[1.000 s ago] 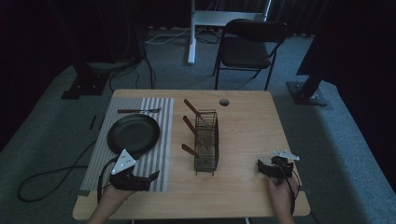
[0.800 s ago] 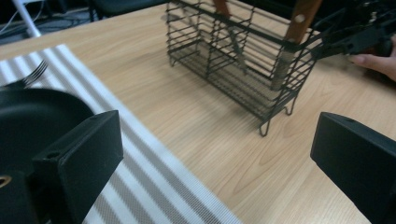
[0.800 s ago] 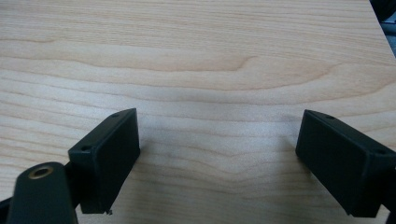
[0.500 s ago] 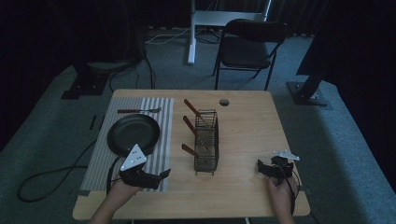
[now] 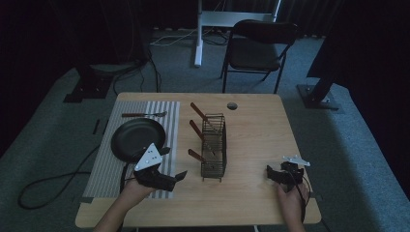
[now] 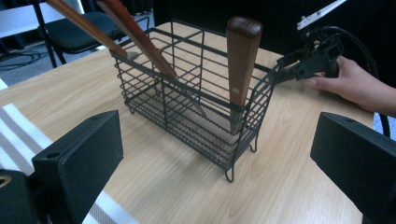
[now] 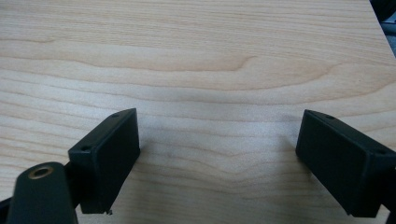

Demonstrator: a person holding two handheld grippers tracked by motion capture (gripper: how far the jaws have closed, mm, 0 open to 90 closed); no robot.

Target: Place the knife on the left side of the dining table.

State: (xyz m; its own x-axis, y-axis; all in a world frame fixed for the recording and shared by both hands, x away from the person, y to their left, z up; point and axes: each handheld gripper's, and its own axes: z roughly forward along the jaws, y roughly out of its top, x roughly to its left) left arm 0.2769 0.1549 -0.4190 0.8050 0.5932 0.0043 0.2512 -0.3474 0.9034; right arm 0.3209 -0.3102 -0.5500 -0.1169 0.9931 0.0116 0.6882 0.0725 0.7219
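Note:
A black wire basket (image 5: pixel 213 146) (image 6: pixel 196 102) stands in the middle of the wooden table (image 5: pixel 256 130). Three wooden-handled utensils (image 5: pixel 197 156) (image 6: pixel 243 60) lean out of it toward the left. My left gripper (image 5: pixel 173 179) (image 6: pixel 219 168) is open, over the striped mat's near right corner, pointing at the basket's near end with nothing between its jaws. My right gripper (image 5: pixel 271 174) (image 7: pixel 218 154) rests low at the table's near right, open over bare wood. In the left gripper view, that right gripper (image 6: pixel 299 63) and its hand appear behind the basket.
A black pan (image 5: pixel 138 138) lies on a grey striped mat (image 5: pixel 106 164) at the table's left, with a wooden-handled fork (image 5: pixel 143 114) beyond it. The tabletop has a cable hole (image 5: pixel 232 106) at the back. A black chair (image 5: pixel 258 48) stands behind the table.
My left gripper has moved right and a little forward, from the mat's near edge toward the basket's near end. The right gripper has stayed in place.

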